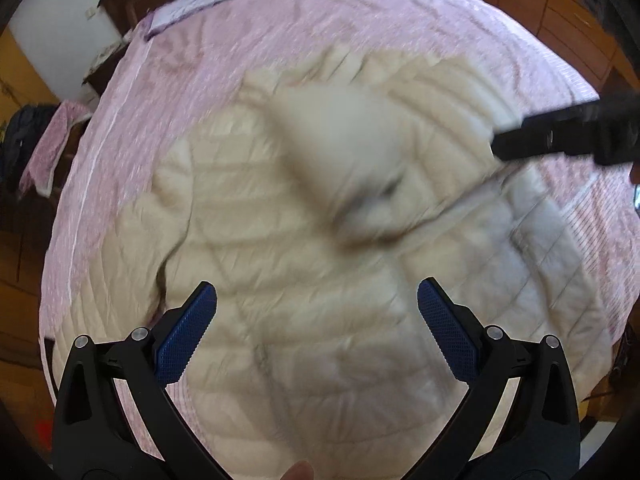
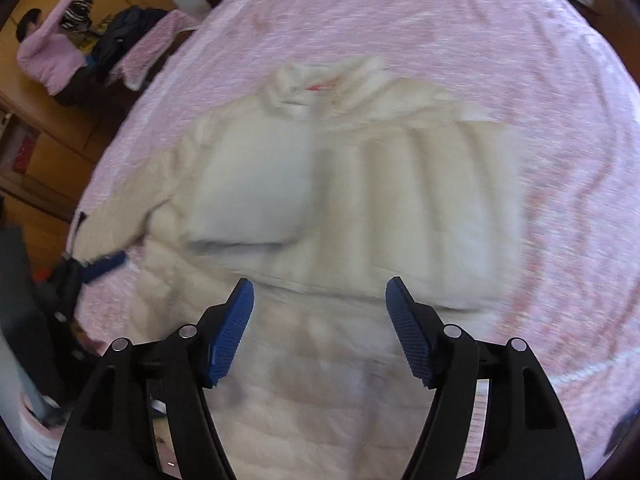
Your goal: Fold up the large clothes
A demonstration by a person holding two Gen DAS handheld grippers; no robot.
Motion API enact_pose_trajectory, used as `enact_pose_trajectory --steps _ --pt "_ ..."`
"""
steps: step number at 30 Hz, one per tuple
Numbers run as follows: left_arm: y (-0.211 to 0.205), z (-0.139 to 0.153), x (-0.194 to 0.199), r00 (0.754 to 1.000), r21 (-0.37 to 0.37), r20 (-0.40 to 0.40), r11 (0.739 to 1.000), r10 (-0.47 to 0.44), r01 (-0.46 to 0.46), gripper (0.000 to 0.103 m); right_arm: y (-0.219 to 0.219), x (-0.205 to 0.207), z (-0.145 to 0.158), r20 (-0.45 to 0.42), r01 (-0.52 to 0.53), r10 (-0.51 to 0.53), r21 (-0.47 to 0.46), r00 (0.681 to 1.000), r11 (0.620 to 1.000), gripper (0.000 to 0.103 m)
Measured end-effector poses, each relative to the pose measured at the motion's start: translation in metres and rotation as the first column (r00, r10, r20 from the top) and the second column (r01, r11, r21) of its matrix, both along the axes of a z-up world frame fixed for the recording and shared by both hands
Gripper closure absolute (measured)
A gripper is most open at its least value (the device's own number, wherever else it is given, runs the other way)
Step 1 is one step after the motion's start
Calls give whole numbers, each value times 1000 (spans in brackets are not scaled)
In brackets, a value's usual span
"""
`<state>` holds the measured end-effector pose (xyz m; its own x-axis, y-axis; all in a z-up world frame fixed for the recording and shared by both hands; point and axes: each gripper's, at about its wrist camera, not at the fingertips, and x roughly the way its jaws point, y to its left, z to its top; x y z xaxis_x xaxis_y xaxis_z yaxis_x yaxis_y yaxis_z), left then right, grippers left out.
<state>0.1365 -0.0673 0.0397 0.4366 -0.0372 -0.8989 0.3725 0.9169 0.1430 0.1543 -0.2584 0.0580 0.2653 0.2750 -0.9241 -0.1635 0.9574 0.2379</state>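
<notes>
A cream quilted puffer jacket [image 1: 280, 240] lies spread on a pink bedspread [image 1: 180, 92], with one sleeve folded across its body. It also shows in the right wrist view [image 2: 360, 192], collar at the far end. My left gripper [image 1: 316, 300] is open and empty, above the jacket's lower part. My right gripper [image 2: 320, 300] is open and empty, above the jacket's hem side. The right gripper also shows in the left wrist view [image 1: 560, 136] at the right edge; the left gripper shows in the right wrist view [image 2: 100, 264] at the left. Both views are motion-blurred.
The pink bedspread [image 2: 480, 40] covers a large bed. Wooden cabinets [image 1: 576, 20] stand along the far side. A person in a pink top [image 2: 52, 52] stands by wooden wardrobes, beside a pile of dark clothes [image 2: 124, 36]. A patterned pillow [image 1: 208, 4] lies at the bed's head.
</notes>
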Motion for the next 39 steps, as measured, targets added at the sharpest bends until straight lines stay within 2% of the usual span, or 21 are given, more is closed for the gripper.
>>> enact_pose_trajectory --steps 5,8,10,15,19,21,23,26,27,29,30,31,33,35,39 --pt "-37 11 17 996 20 51 997 -69 68 3 -54 0 -14 -30 116 -117 -28 993 993 35" --pt "-49 -4 38 996 89 71 995 -50 43 3 -80 4 -33 -57 176 -177 -20 982 984 35" --pt "-49 -14 50 997 110 70 994 -20 12 3 -94 7 -46 -78 206 -206 -10 975 978 35" --pt "-39 -45 73 994 192 100 980 35 -54 3 -104 13 -74 -116 221 -218 15 969 975 35" --pt "-26 -63 79 995 176 92 983 45 -61 4 -99 20 -91 -131 195 -190 26 973 980 35" --pt "-19 -67 80 995 153 89 986 52 -65 17 -95 24 -97 -132 185 -180 32 975 982 35" --pt "-15 -68 80 994 138 87 988 64 -75 25 -90 28 -103 -136 184 -178 33 974 982 34" --pt "-5 -65 81 993 128 99 988 69 -82 49 -88 31 -109 -134 194 -187 37 973 980 34" --pt "1 -64 82 991 121 106 989 75 -88 58 -87 30 -110 -133 195 -188 41 973 980 38" --pt "18 -61 83 988 84 106 989 112 -121 71 -82 28 -109 -125 190 -182 53 975 980 55" --pt "25 -60 85 986 61 101 989 129 -136 77 -82 26 -108 -118 188 -179 72 977 979 69" --pt "35 -60 87 984 25 89 987 153 -156 79 -82 23 -105 -110 185 -175 88 978 979 81" --pt "52 -63 88 982 -57 42 982 185 -182 83 -82 14 -94 -57 178 -174 78 983 981 89" --pt "60 -70 86 981 -107 -3 975 196 -195 85 -80 6 -83 -15 164 -163 65 986 984 91" --pt "52 -75 72 988 -153 -34 976 152 -155 86 -91 -9 -67 1 182 -182 55 983 982 93"
